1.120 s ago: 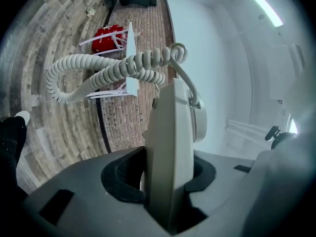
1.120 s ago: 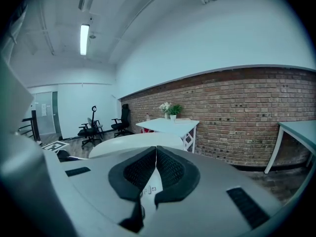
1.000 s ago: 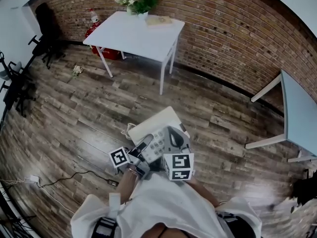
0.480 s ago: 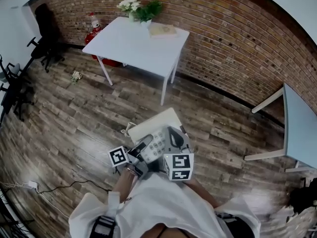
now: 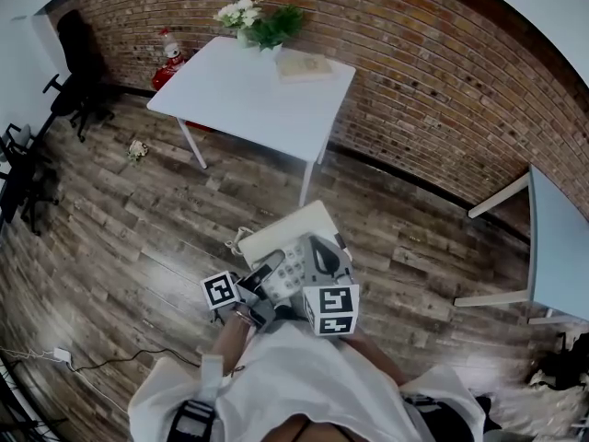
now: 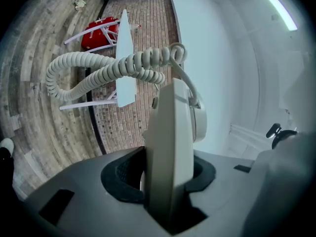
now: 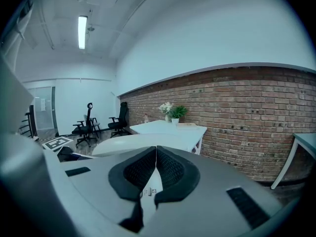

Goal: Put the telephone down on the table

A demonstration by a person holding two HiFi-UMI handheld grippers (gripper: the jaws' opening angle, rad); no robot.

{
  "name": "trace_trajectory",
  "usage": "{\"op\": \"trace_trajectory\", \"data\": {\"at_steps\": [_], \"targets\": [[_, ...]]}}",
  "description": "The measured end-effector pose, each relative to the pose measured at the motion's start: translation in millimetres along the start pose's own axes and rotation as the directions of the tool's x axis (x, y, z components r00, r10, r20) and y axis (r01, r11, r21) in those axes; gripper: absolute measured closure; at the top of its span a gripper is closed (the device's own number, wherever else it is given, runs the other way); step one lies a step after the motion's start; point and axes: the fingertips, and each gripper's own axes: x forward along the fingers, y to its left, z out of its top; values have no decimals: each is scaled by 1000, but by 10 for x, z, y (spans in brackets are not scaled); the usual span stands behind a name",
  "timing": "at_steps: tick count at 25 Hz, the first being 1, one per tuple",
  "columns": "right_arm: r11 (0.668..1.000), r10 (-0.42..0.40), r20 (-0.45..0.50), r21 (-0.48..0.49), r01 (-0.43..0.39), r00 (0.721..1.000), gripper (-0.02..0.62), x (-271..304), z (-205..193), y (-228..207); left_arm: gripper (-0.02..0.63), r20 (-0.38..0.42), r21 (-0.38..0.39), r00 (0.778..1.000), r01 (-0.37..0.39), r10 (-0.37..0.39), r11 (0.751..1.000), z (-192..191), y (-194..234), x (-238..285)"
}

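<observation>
Telephone (image 5: 296,258) not on the worktop (image 5: 244,86): held in the air over the plank floor (image 5: 138,210), close in front of the person and well apart from the worktop's near edge. Left gripper (image 6: 168,169): fingers (image 6: 123,174) part open, clamped on a cream slab of the telephone, with the coiled cord (image 6: 98,70) looping off it. Right gripper (image 7: 156,171): fingers almost together, pinching a thin pale edge of the telephone. Potted plant (image 5: 271,26) and book (image 5: 304,65) along the worktop's far edge, by the brick wall (image 5: 423,72).

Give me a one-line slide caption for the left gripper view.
Left gripper clamps the telephone edge-on, its coiled cord looping before a white table and brick wall.
</observation>
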Motion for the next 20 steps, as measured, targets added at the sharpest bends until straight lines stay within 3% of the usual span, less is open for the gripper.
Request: {"op": "trace_trajectory", "data": {"at_steps": [7,20], "targets": [[1000,14,-14,-1,-14,1000,569,354,43,-42,431,-2,4,1000,3,-3,1000,349,70,201],[1000,6,-12,-10,-6,1000,569,668,118,-26,431,19,-5,1000,-12,13,1000,655,136,270]]}}
